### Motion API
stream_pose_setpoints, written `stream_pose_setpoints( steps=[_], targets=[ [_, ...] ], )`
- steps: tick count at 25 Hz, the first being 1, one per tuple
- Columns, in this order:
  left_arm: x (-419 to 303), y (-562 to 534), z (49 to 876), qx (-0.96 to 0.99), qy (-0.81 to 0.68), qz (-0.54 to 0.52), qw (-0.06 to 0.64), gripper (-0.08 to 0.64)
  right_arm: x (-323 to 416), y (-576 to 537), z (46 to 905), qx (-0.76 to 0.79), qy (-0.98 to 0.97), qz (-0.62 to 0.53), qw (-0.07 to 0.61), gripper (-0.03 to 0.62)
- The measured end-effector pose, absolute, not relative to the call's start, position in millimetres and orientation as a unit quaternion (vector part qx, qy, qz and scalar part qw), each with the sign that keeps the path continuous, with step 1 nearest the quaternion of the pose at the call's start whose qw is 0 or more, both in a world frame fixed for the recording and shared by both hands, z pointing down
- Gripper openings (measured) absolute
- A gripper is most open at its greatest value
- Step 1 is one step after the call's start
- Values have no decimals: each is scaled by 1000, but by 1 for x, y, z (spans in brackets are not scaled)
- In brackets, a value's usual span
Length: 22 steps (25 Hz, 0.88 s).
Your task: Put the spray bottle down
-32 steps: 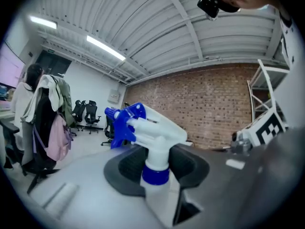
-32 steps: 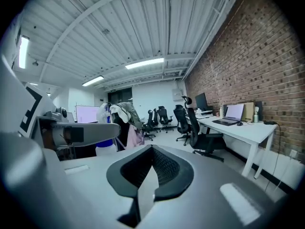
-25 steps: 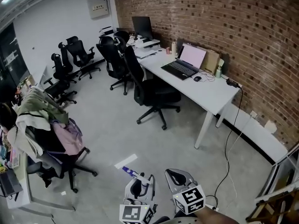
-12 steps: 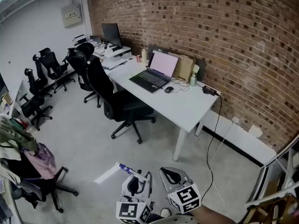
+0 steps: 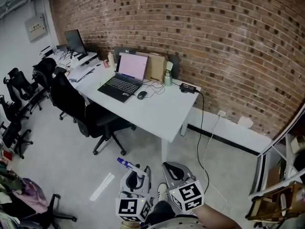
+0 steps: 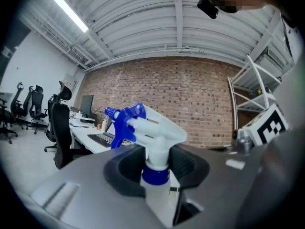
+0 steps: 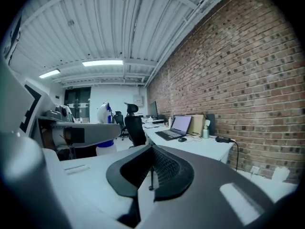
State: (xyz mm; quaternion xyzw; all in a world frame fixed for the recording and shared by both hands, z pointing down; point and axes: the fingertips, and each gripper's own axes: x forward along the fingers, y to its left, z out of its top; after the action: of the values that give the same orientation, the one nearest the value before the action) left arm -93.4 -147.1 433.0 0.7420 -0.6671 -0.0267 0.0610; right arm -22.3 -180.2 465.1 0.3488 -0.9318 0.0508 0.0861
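Note:
The spray bottle (image 6: 153, 128) is white with a blue collar and a blue trigger head. It stands upright between the jaws of my left gripper (image 6: 157, 165), which is shut on its neck and body. In the head view the bottle's blue nozzle (image 5: 123, 163) sticks out to the left of the left gripper (image 5: 135, 178) at the bottom edge. My right gripper (image 5: 174, 171) hangs beside it on the right. In the right gripper view its pads (image 7: 151, 174) meet with nothing between them. Both grippers are well above the grey floor, short of the white desk (image 5: 159, 116).
On the desk lie an open laptop (image 5: 125, 78), a mouse (image 5: 141, 95) and a small green bottle (image 5: 167, 78), against the brick wall. A black office chair (image 5: 81, 111) stands at the desk's left. A cable (image 5: 202, 142) trails to the floor. Metal shelving (image 5: 281, 175) is at the right.
The head view has swung so the desk with the laptop moved from the upper right to the middle. The chairs with clothes slid out at the left. The left gripper still holds the bottle.

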Motion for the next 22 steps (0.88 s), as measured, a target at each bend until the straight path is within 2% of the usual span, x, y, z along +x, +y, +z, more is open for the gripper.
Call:
stream_pose_setpoints(
  steps=[9, 18, 22],
  targets=[
    [-97, -295, 430, 773, -629, -29, 73, 132, -17, -314, 464, 405, -908, 59, 91, -2],
    [-96, -439, 422, 808, -587, -18, 38, 132, -30, -456, 446, 460, -884, 41, 69, -2],
    [-99, -492, 424, 811, -583, -18, 44, 132, -31, -506, 446, 476, -875, 44, 72, -2]
  ],
)
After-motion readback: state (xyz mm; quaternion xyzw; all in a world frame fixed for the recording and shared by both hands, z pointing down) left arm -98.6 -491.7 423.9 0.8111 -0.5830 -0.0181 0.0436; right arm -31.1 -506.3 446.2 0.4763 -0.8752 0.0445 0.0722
